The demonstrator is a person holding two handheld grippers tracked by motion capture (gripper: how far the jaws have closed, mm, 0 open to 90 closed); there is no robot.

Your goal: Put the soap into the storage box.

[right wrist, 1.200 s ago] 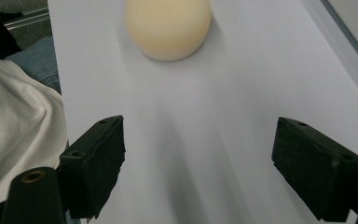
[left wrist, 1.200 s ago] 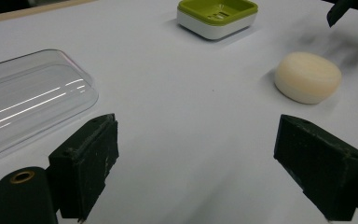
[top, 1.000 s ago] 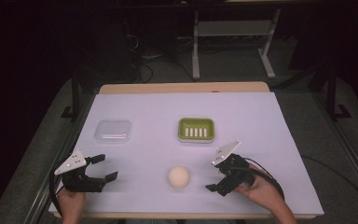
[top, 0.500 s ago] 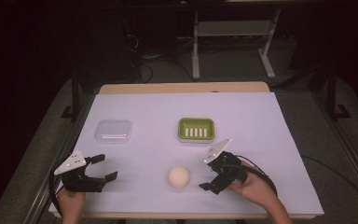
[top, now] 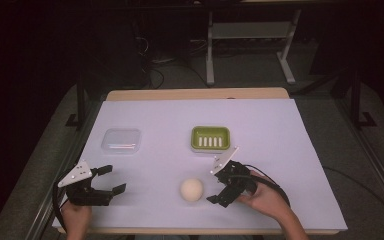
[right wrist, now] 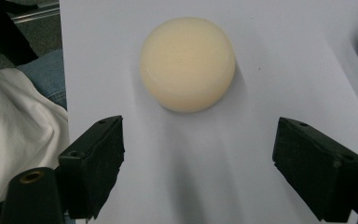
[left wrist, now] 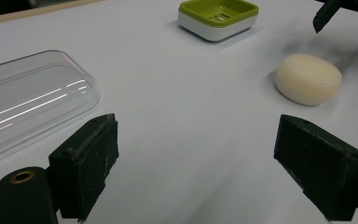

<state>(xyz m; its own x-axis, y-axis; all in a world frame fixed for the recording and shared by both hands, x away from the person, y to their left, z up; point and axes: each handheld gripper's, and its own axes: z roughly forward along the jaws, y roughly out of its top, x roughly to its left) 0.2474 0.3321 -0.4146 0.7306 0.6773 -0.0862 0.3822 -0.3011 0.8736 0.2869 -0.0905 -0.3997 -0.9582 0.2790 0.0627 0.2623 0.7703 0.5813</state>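
A round cream soap bar [top: 191, 190] lies near the table's front edge, and the right gripper view shows it [right wrist: 187, 63] just ahead of the jaws. My right gripper [top: 215, 186] stands open just to its right, pointing at it, with nothing between its jaws [right wrist: 198, 172]. A green soap dish [top: 210, 137] with a slotted insert sits behind the soap. A clear plastic lid [top: 121, 140] lies at the left. My left gripper [top: 112, 179] rests open at the front left, empty [left wrist: 205, 168], facing the soap [left wrist: 308, 78] and the dish [left wrist: 218, 14].
A white sheet [top: 280, 150] covers the table. The clear lid [left wrist: 23, 102] lies close to my left gripper's left jaw. A white sleeve and blue denim [right wrist: 18, 135] show past the table's front edge. Dark frames and cables stand behind the table.
My right gripper has moved left, up close to the soap bar, still open. The left gripper has not moved.
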